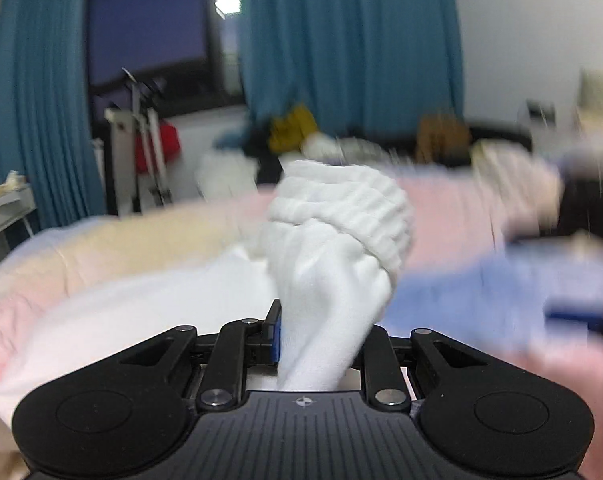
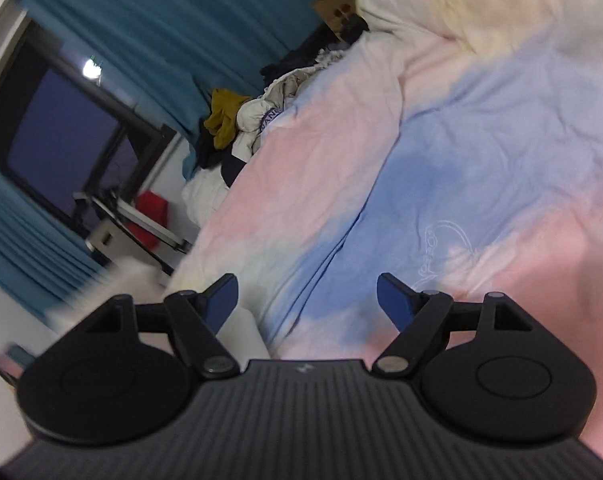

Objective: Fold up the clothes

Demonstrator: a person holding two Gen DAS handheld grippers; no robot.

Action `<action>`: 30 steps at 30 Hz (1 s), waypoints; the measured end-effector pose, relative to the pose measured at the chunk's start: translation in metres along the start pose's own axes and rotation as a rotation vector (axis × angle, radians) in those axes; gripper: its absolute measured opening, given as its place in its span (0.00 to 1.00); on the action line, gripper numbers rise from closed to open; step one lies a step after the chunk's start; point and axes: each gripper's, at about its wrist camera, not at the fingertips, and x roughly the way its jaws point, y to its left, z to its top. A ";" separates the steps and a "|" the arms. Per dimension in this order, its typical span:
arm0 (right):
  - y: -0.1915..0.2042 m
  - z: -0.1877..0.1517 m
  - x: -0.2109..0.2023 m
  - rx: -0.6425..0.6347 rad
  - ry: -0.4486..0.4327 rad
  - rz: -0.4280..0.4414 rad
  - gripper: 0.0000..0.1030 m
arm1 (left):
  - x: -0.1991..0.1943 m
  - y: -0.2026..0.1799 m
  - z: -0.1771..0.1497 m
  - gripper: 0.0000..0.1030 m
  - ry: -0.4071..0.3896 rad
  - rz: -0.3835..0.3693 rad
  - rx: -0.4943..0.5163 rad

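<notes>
Ribbed white knit garment [image 1: 333,240]; soft, creased pastel cotton bedcover [image 2: 441,152]

Each gripper, the left gripper [image 1: 317,332] and the right gripper [image 2: 306,300], has a matte black ribbed body, two round black side housings, black linkage arms with silver screws, and blue-padded fingers [image 2: 393,300].

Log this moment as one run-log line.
task: fold clothes | left claw: shut on white garment, lifted over bed | right claw: open, empty, above pastel bedspread | left view motion-blurred
</notes>
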 end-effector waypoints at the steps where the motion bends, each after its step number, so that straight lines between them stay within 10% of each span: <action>1: -0.001 0.000 0.003 0.008 0.012 0.018 0.77 | 0.004 -0.005 -0.005 0.20 0.003 0.004 0.017; 6: -0.006 0.000 0.018 0.048 0.070 0.110 0.77 | 0.014 0.002 -0.010 0.26 0.022 -0.015 0.069; 11: -0.001 -0.004 0.026 0.042 0.110 0.204 0.77 | -0.002 0.048 -0.025 0.64 0.084 -0.132 0.132; 30: 0.055 0.013 0.045 -0.202 0.254 0.189 0.77 | -0.094 0.143 -0.076 0.70 0.160 -0.101 0.233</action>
